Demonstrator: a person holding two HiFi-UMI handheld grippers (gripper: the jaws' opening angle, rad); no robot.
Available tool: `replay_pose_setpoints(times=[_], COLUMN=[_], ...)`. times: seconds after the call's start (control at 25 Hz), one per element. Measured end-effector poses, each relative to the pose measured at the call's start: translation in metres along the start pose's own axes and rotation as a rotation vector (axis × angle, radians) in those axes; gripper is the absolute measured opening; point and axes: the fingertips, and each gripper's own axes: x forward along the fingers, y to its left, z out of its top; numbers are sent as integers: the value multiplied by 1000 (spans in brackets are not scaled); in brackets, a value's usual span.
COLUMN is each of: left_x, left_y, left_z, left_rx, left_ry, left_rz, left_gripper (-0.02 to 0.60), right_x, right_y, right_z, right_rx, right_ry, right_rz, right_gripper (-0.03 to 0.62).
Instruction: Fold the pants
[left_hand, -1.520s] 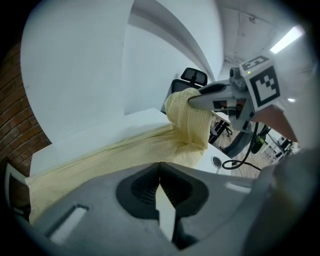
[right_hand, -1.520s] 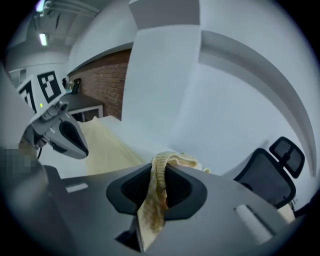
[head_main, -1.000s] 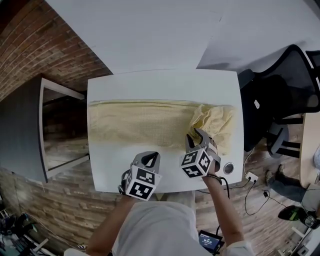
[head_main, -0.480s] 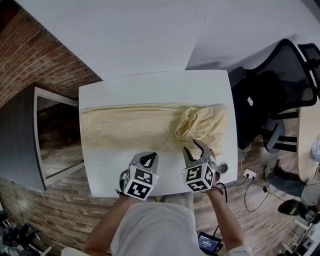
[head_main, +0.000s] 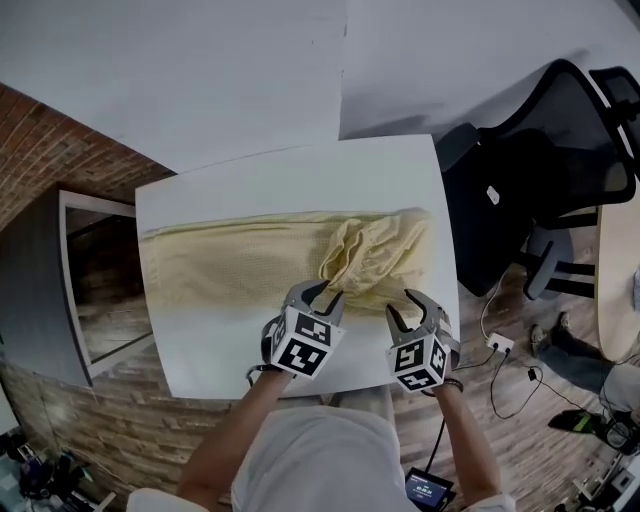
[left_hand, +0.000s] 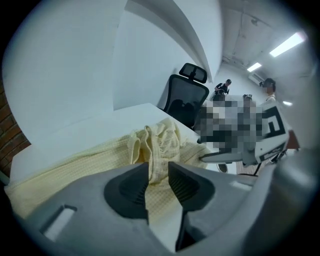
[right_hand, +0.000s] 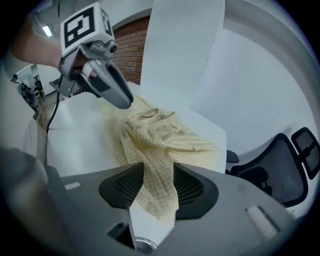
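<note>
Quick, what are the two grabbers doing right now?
Left gripper: open, jaws just opening, yellow pants between them, not pinched.
Right gripper: open, jaws just opened wider, pants between them, not gripped.

pants (head_main: 250, 265): pale yellow, fine checks | table (head_main: 290, 187): white | chair (head_main: 540, 150): black | brick wall (head_main: 50, 150): red-brown

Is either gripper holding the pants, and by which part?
Nothing is held. The left gripper and right gripper are open over the pants; the left jaws have just been opening.
</note>
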Motion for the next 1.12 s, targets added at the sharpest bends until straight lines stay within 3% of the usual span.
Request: replay_pose_setpoints(times=[0.16,0.4,0.56,0.76,0.88,1.0,1.12], left_x=[36,71,72,56,46,37,27], left_y=[3,19,21,15,6,2,-5], left_z=[7,-14,-22,-32,-41,-41,-35], left_rx=[40,79,73,9,-13,13,17], left_ry=[41,157,176,191,192,171,143], left_rz=[34,121,162,143,132,161,167], left_gripper=[144,137,78,51,51,69,172], right_x=[3,12,11,-2,-10,-22,-32], right_y=[-1,-2,-2,5,10,5,-22], right_z=[-21,-38,-47,-63,-68,-61,-50], right_rx=[-4,-58,-167,-208,-80,167,362], right_ry=[20,36,49,76,66,6,-69], right_rz=[41,56,40,128,204,292,298], right_gripper=[229,220,70,41,71,191,198])
